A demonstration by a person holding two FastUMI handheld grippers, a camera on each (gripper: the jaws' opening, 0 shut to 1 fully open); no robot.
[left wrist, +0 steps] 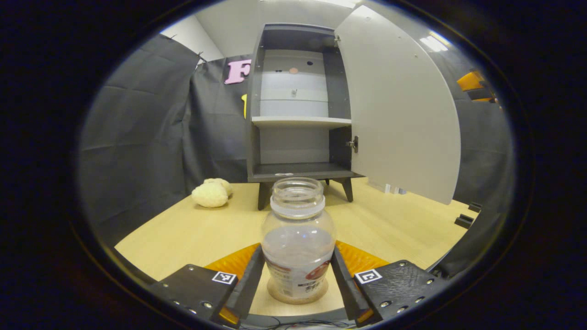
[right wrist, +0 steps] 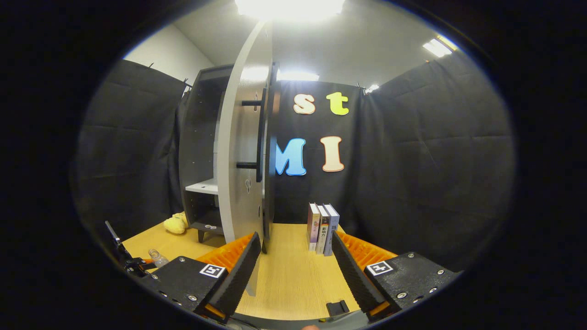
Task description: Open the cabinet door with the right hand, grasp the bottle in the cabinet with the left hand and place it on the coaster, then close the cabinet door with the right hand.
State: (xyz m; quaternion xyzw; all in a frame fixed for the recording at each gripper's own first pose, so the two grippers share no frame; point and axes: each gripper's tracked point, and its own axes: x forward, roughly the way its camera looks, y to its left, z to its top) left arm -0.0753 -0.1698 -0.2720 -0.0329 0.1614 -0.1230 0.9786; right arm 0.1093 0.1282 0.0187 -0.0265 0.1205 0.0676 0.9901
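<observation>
Clear plastic bottle (left wrist: 298, 238), light and slippery, stands on our round coaster (left wrist: 298, 295); left gripper (left wrist: 297, 275) fingers flank its label, right gripper (right wrist: 293, 270) open.

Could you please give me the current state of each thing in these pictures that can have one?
Grey cabinet door: swung wide open.
Dark grey cabinet: both shelves bare.
Clear plastic bottle: upright on the coaster, no cap on.
Round tan coaster: flat on the table, under the bottle.
Left tool: fingers on either side of the bottle; contact cannot be told.
Right tool: open, holding nothing.
Three books: standing upright together.
</observation>
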